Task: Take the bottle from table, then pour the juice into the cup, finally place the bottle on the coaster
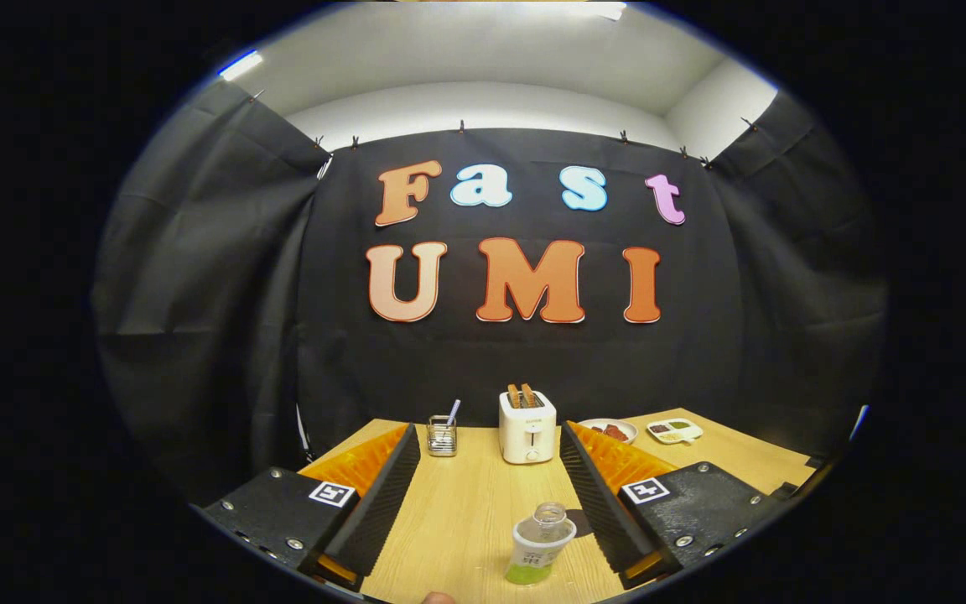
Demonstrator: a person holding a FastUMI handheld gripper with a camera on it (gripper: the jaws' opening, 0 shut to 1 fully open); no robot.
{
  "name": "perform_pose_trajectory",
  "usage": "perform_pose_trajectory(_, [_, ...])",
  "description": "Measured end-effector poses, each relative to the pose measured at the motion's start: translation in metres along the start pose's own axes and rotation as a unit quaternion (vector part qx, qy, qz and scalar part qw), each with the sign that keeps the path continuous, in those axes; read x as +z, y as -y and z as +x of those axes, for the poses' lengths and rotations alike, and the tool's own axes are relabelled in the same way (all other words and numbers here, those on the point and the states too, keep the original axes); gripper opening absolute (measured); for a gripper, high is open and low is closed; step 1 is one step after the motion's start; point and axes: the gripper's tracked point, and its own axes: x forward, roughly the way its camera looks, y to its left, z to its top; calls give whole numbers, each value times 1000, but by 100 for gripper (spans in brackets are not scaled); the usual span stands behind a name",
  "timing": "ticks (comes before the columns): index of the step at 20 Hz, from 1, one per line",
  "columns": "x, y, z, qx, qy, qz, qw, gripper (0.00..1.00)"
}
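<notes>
The gripper point(487, 491) has its 2 fingers spread wide, gripping nothing. The uncapped bottle point(539, 544) stands upright on the wooden table point(458, 512) between them, nearer the right finger, green juice at its base. At 12 o'clock beyond stands a white toaster point(527, 428).

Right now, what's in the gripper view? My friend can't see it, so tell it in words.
The open tongs hang over a wooden table, with a small uncapped bottle of green juice standing between their fingers, nearer the right one. Beyond them stand a white toaster holding toast, a wire holder, and two small dishes of food.
</notes>
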Motion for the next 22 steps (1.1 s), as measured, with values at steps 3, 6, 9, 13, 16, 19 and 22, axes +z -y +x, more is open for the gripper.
perform_pose_trajectory(3, [4,-1,-3,-5,2,-13,1000,99])
perform_pose_trajectory(6, [12,-8,-7,4,16,-15,1000,99])
perform_pose_trajectory(9, [14,-6,-7,6,21,-7,1000,99])
perform_pose_trajectory(13, [9,2,-3,0,22,-10,1000,100])
perform_pose_trajectory(16, [-4,5,4,2,22,-8,1000,100])
perform_pose_trajectory(19, [-25,10,10,4,10,-2,1000,100])
perform_pose_trajectory(22, [-43,15,16,-1,-2,4,1000,100])
